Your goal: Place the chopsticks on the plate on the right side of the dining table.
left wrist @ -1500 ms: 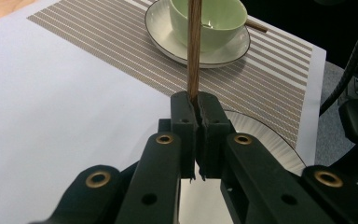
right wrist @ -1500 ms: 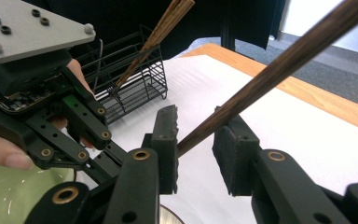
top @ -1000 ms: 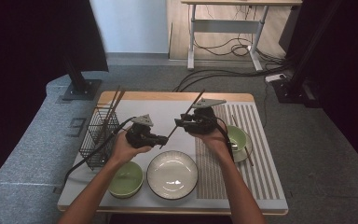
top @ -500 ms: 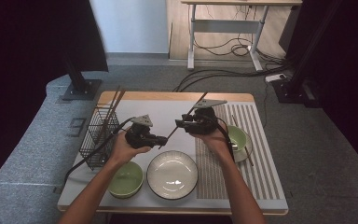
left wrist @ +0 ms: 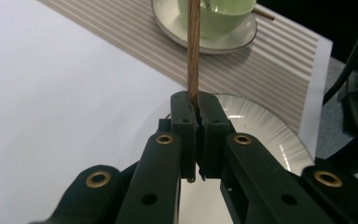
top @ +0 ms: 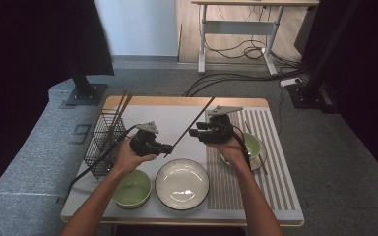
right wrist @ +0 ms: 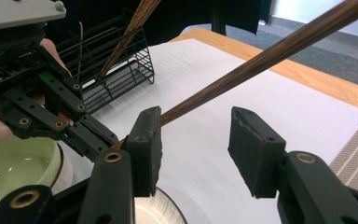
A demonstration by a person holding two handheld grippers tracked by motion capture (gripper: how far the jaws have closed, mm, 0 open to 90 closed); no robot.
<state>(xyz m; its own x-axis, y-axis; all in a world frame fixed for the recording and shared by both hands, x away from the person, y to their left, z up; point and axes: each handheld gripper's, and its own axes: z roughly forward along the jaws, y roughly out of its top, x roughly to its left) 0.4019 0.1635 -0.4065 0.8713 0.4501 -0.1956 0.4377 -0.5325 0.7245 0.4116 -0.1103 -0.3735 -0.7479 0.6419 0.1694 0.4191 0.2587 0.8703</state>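
Nothing has moved: left gripper [top: 169,149] clamps one chopstick [top: 193,123]; right gripper [top: 193,132] gapes.

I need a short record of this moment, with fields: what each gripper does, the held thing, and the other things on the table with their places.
left gripper: shut on the chopstick, clamped at its lower end
right gripper: open, jaws apart beside the chopstick's shaft
chopstick: tilted, rising up and away from the left gripper
wire basket: left side of the table, more chopsticks standing in it
green bowl: near edge, left of the white plate
white plate: near edge, middle
green cup on a saucer: on the striped mat, right side
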